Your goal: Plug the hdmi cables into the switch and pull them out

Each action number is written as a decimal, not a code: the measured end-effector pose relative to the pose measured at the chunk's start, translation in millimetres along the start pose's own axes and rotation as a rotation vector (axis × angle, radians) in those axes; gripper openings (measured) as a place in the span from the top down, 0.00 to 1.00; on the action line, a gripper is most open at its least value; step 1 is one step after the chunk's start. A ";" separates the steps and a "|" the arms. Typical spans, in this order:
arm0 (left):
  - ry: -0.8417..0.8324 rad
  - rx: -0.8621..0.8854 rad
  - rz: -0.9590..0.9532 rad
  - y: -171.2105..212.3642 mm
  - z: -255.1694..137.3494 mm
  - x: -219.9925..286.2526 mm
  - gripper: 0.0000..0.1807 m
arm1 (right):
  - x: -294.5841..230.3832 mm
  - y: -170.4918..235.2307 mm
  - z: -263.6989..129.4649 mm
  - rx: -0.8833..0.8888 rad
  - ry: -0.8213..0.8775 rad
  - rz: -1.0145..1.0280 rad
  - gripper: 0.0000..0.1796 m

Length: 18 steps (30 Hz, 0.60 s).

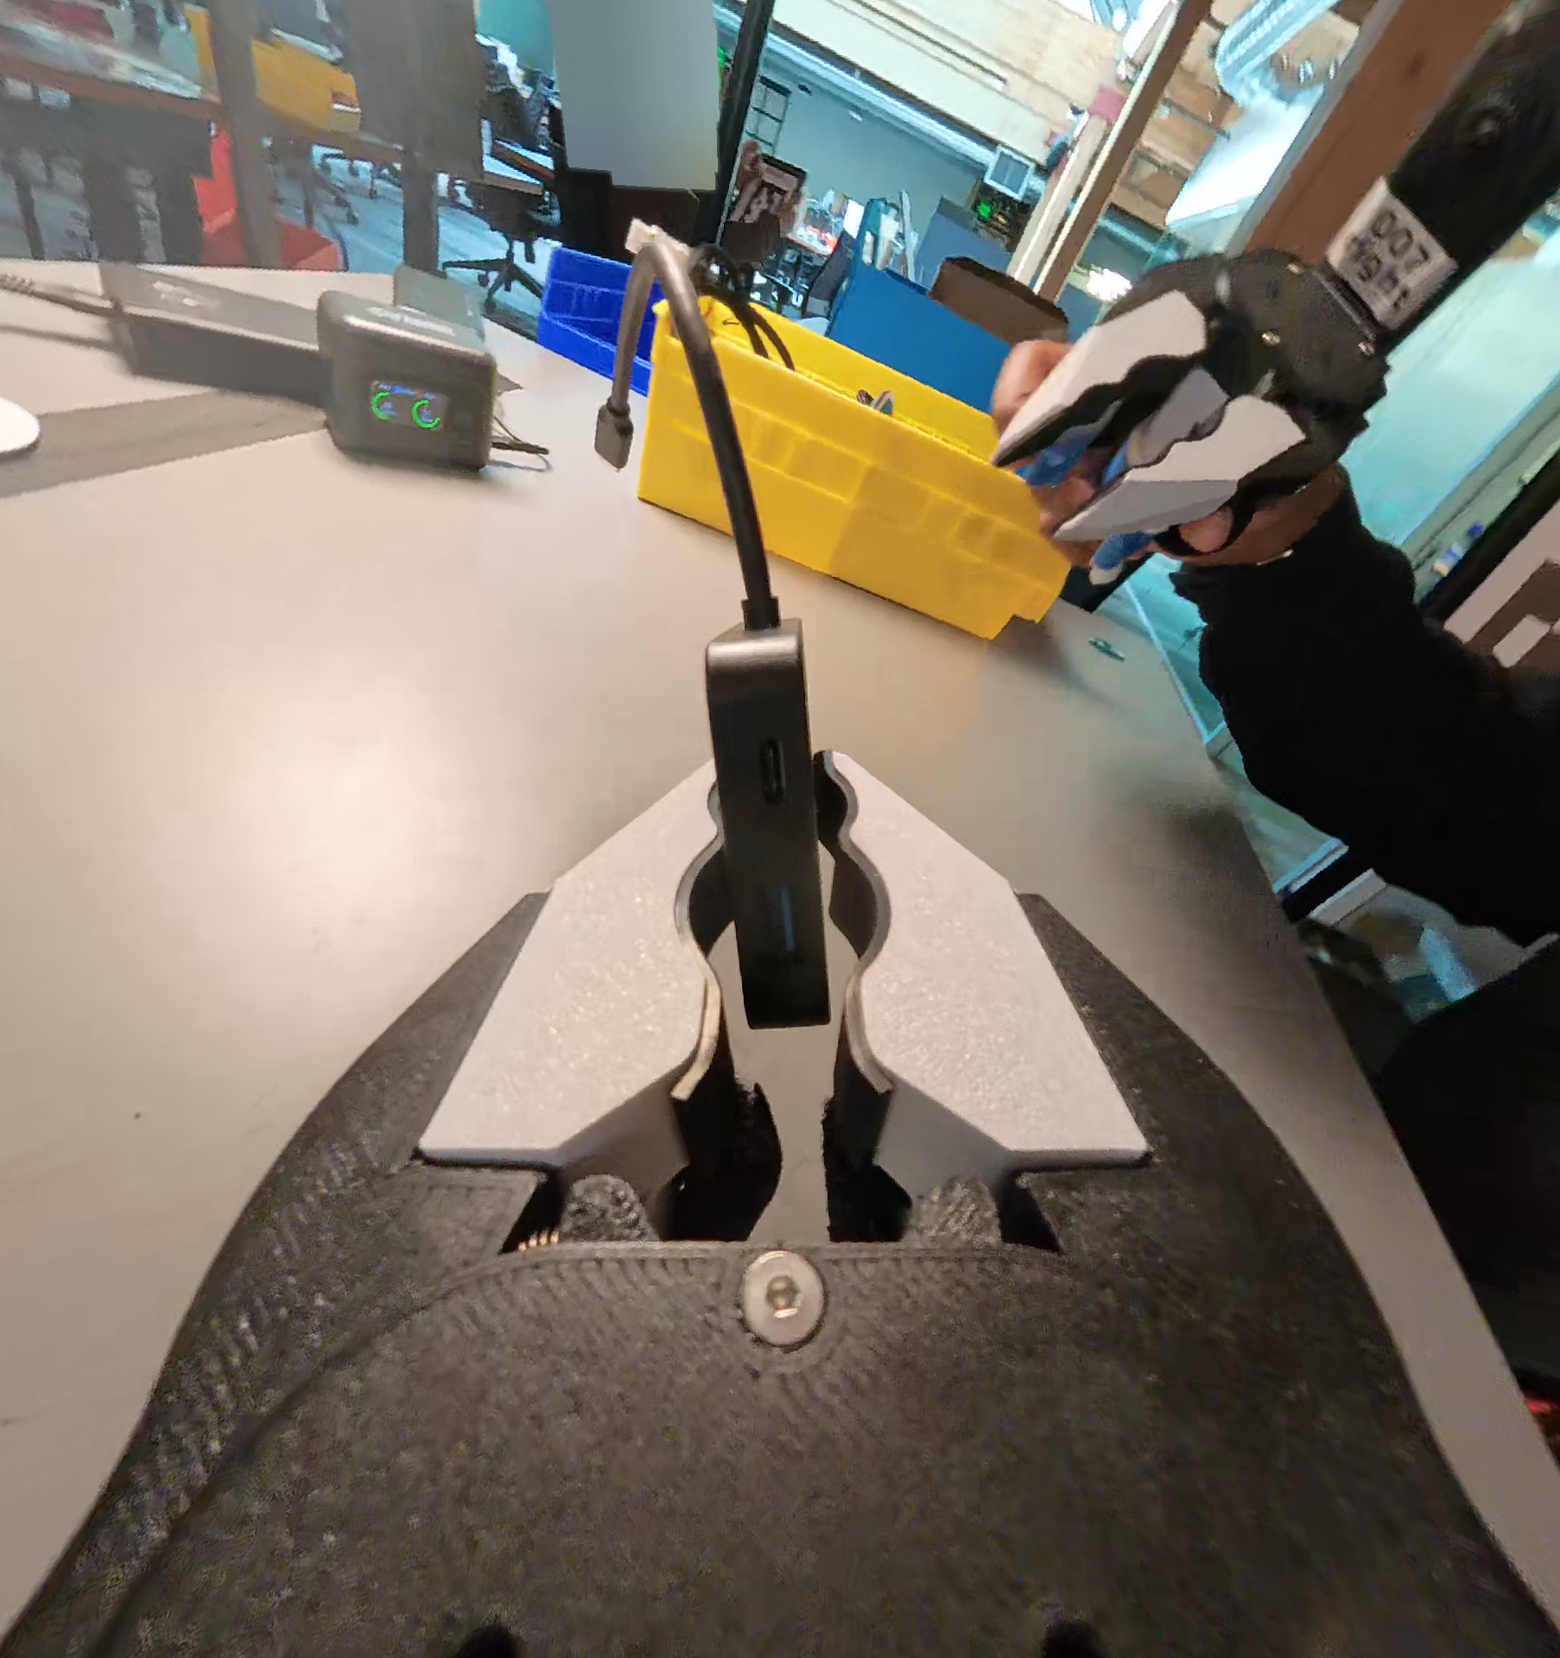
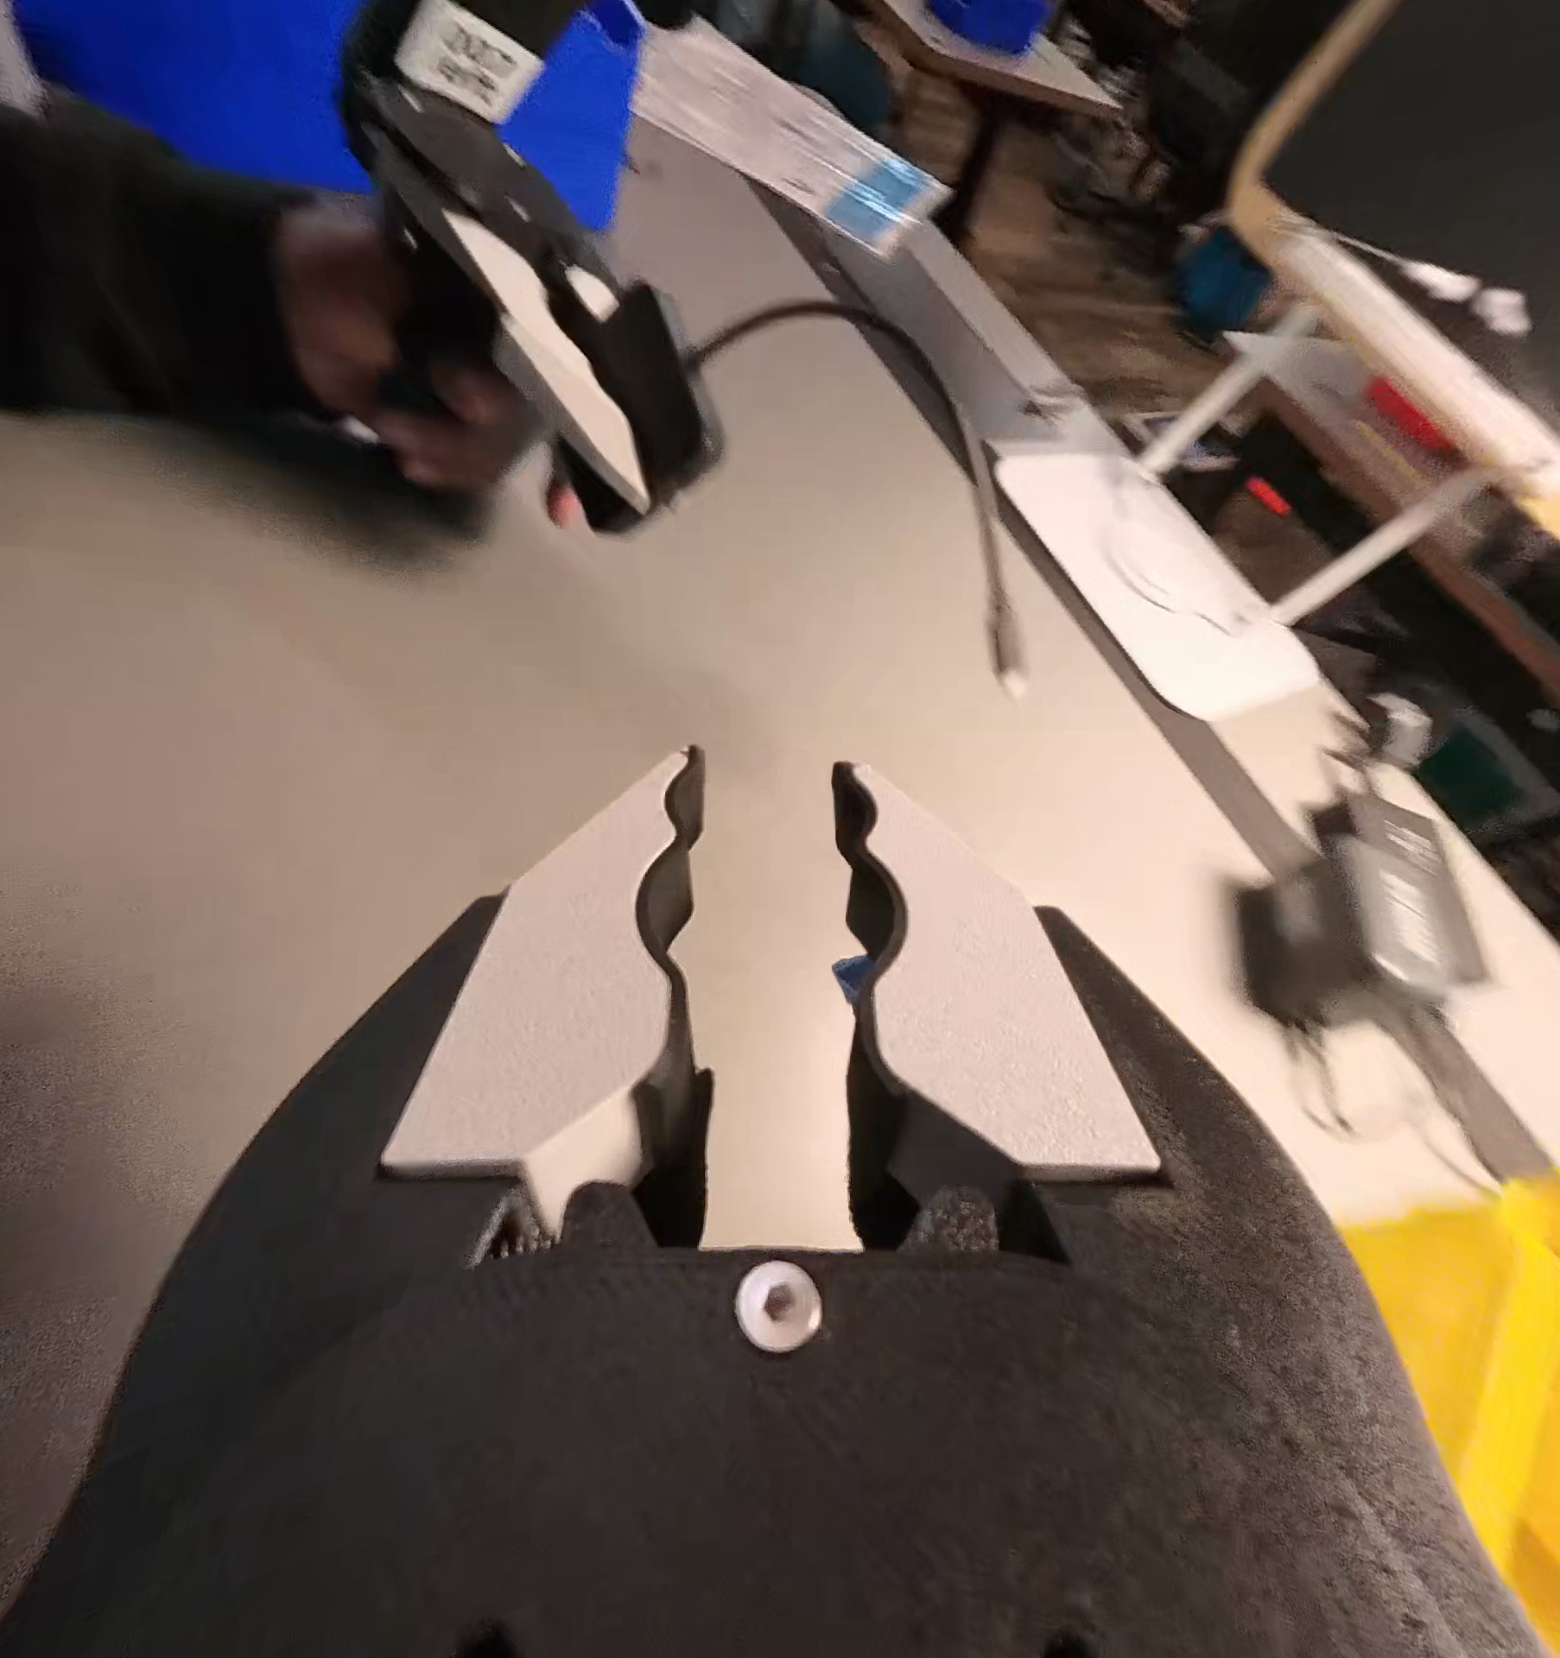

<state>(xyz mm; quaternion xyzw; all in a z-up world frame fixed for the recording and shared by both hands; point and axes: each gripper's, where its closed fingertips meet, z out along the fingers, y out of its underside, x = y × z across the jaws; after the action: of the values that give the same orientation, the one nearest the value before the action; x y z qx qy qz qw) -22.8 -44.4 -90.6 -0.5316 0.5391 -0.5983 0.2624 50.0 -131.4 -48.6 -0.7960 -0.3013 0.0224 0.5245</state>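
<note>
Grey table (image 1: 310, 807), yellow bin (image 1: 830, 484), power bank (image 1: 408, 390)

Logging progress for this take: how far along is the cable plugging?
Done: the left gripper holds the black switch upright. In hand: the right gripper is open and empty beside the yellow bin. Left: no cable is plugged into the switch's visible ports.

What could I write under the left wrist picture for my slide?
Left gripper holds a black switch upright over the grey table, the open right gripper waiting near a yellow bin.
</note>
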 end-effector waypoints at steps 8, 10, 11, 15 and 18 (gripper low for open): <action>0.132 -0.068 0.153 11.7 5.4 30.7 0.92 | -42.7 -37.6 97.8 0.133 -0.258 0.173 0.78; 0.164 -0.086 0.175 15.1 5.8 37.1 0.92 | -49.7 -39.8 102.5 0.137 -0.302 0.187 0.81; 0.166 -0.092 0.181 16.2 6.4 37.9 0.92 | -53.0 -40.4 103.0 0.135 -0.316 0.184 0.84; 0.156 -0.097 0.165 16.7 7.3 35.9 0.91 | -52.0 -39.4 99.2 0.103 -0.292 0.165 0.88; 0.104 -0.067 0.131 11.3 7.3 26.5 0.82 | -40.7 -40.2 85.3 0.089 -0.244 0.143 0.91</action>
<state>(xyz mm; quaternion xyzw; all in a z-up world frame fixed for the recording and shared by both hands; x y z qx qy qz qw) -26.8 -73.8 -92.7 -0.4718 0.6053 -0.5884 0.2546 -31.5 -71.1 -64.2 -0.7827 -0.3042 0.1695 0.5158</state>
